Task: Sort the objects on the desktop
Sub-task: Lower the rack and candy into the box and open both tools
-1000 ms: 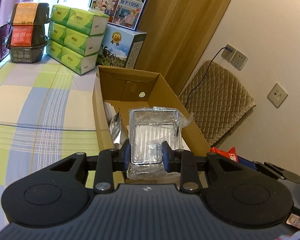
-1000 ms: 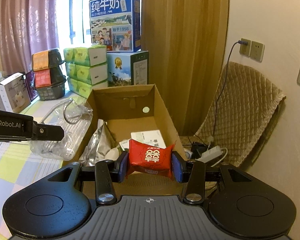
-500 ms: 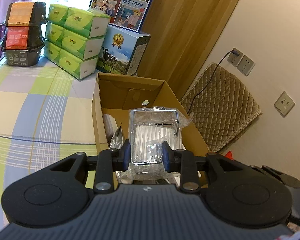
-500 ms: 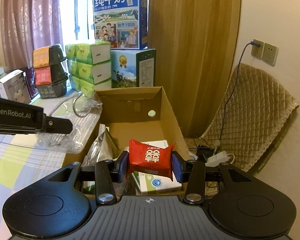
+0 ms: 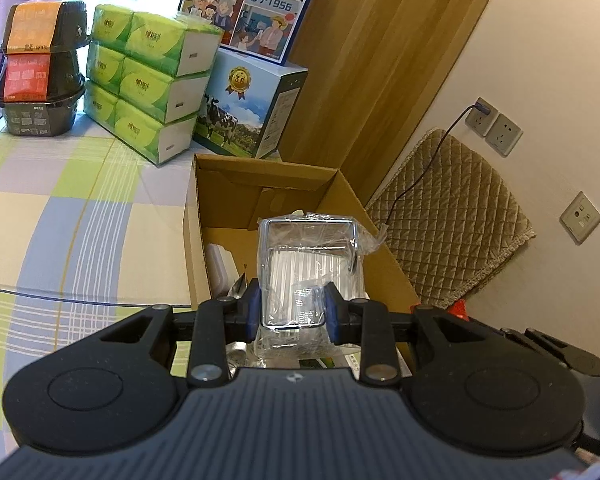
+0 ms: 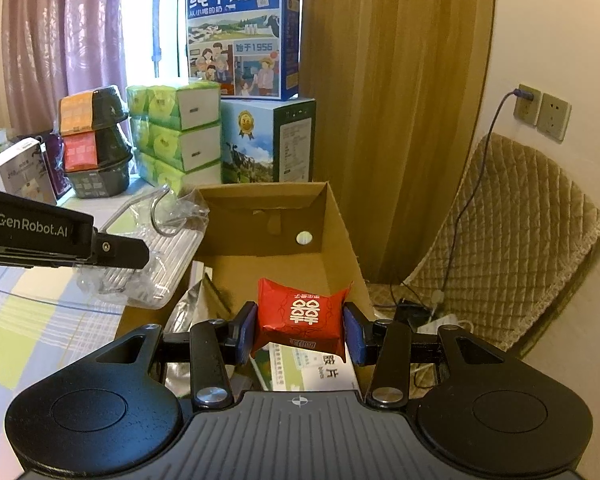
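The left gripper [image 5: 292, 307] is clamped on a wire rack [image 5: 310, 256] sealed in a clear plastic bag, with both blue pads pressed against the rack's near end. The rack projects forward over the open cardboard box [image 5: 196, 216] and sits above the items already inside. The right gripper [image 6: 300, 330] is clamped on a red packet [image 6: 300, 314], pads on its two short sides, held above the box interior just over a white-and-green carton [image 6: 300, 366]. A silver foil pouch [image 6: 188, 308] leans against the left wall of the box. The box stands at the edge of a checked tablecloth [image 5: 60, 208]. Handling judgement: the rack appears rigid and light, but its loose film wrap is slippery, so grip on the metal frame through the film rather than on slack plastic. Held at one end, it may tip about the pads. The packet appears soft and light; its sealed ends crumple easily, so hold across the filled middle with moderate force. Both items appear positioned for release into the box, neither yet deposited.
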Action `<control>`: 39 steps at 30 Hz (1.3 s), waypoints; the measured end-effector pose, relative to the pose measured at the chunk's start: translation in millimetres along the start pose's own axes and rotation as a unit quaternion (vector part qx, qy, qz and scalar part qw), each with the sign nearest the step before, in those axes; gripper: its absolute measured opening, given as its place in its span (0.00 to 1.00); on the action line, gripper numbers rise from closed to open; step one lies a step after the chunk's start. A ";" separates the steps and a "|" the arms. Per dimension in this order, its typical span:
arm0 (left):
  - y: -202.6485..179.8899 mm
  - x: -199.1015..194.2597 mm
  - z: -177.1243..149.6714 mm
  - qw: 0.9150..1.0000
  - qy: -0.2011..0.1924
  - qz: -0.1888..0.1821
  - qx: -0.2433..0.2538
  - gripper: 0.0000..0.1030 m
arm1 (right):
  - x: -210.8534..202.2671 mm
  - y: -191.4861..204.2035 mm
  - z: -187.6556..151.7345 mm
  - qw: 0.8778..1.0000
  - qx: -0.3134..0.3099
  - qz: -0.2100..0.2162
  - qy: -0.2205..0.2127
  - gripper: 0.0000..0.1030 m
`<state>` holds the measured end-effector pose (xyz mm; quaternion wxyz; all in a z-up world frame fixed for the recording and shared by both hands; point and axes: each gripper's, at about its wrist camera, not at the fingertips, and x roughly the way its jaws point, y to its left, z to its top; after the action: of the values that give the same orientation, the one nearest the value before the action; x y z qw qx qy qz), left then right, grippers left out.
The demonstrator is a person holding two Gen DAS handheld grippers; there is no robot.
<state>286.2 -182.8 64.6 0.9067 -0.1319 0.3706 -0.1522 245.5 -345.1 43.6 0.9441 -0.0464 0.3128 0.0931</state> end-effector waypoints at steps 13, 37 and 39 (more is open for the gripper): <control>11.8 26.8 15.5 1.000 0.013 0.008 -0.005 0.25 | 31.1 -5.2 16.5 1.000 -0.003 0.007 0.013 0.41; 24.9 59.4 37.9 1.000 0.006 0.014 -0.001 0.34 | 63.0 3.2 26.8 1.000 -0.012 0.007 0.024 0.41; 27.1 56.5 39.1 1.000 0.001 0.017 -0.002 0.34 | 63.3 3.1 25.5 1.000 -0.012 0.007 0.025 0.41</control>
<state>357.2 -174.0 46.3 0.9086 -0.1269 0.3740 -0.1359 309.5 -329.1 26.0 0.9348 -0.0579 0.3353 0.1021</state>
